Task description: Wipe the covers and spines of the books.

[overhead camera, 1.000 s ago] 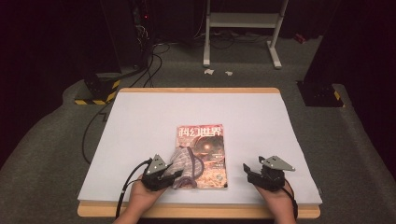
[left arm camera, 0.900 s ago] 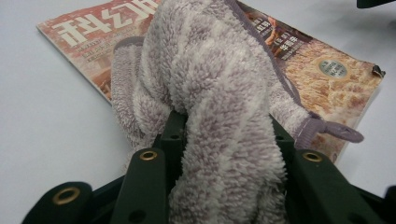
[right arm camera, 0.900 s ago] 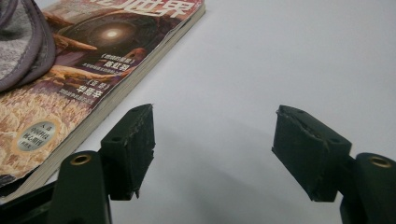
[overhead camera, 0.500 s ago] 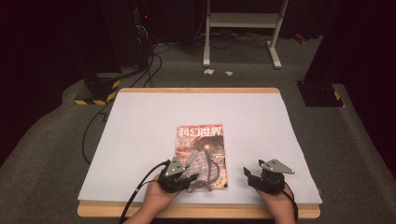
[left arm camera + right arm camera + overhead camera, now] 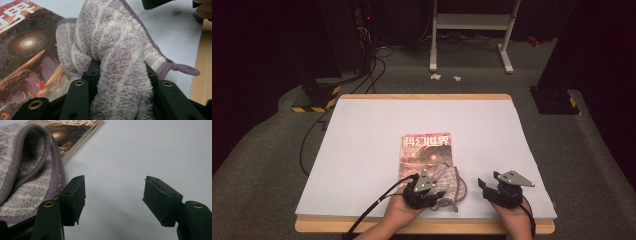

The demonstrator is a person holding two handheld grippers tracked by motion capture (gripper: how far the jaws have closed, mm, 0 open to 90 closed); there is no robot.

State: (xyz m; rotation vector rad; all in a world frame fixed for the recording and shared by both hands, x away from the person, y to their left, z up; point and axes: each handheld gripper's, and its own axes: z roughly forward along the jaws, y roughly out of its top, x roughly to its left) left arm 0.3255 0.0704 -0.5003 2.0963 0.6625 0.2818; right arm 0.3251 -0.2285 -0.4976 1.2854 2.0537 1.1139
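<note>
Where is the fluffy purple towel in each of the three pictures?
High view: the towel lies low in the middle, on the magazine's near end, beside the left gripper.
Left gripper view: the towel stands in the middle, pinched between the jaws.
Right gripper view: the towel is at the left edge.
Shared landmark: the magazine.

You have a fluffy purple-and-white striped terry cloth (image 5: 117, 50) with a darker purple hem, bunched into loose folds. It lies over the near right corner of the glossy red-orange magazine with white title characters (image 5: 426, 150), spilling off that magazine's right edge; one fold is pinched upright.
</note>
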